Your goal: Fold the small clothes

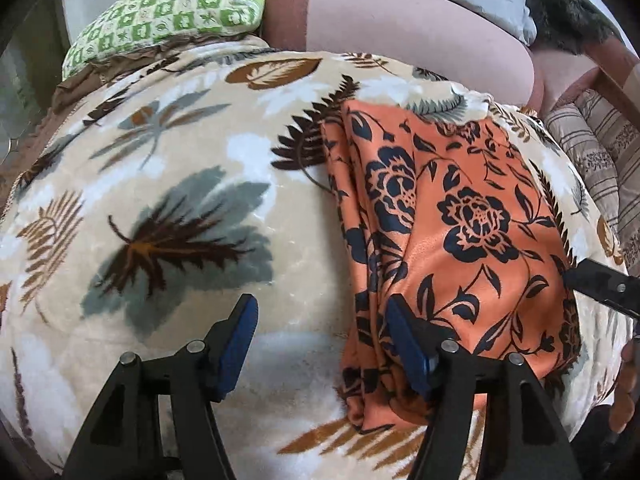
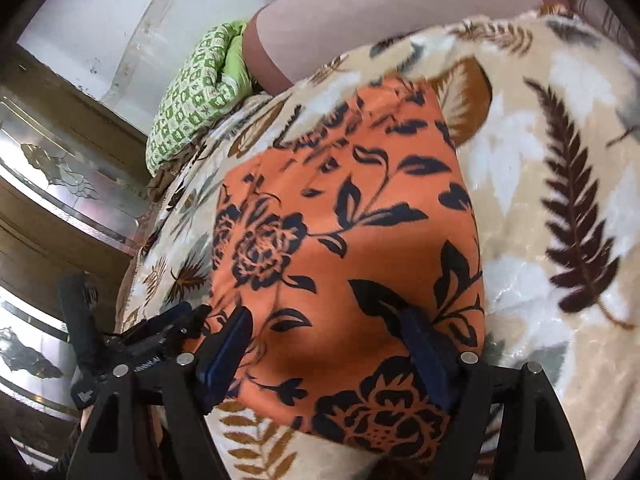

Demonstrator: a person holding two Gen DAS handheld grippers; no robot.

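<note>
Presently both pairs of tongs stand wide with nothing clamped. The left tongs [image 1: 322, 336] hang over the near left edge of the orange floral garment [image 1: 452, 216]: the right pad sits above the bunched, pleated side of the cloth, the left pad over the bare leaf-print blanket [image 1: 160, 184] beside it. The right tongs [image 2: 326, 342] straddle the middle of the garment's near end, both pads over the orange cloth; whether they touch it cannot be told.

The garment lies folded into a narrow panel on the blanket-covered bed, towards its right side in the left wrist view, its long edges running away from the person. A green checked pillow [image 1: 168, 12] rests at the bed's far left corner.

The risk, as I judge it, is uneven pickup. The left side is several loose pleats, so a pinch there may catch only the top layer and let the fold slide open. Plush blanket pile could also be nipped along with the cloth and drag.
</note>
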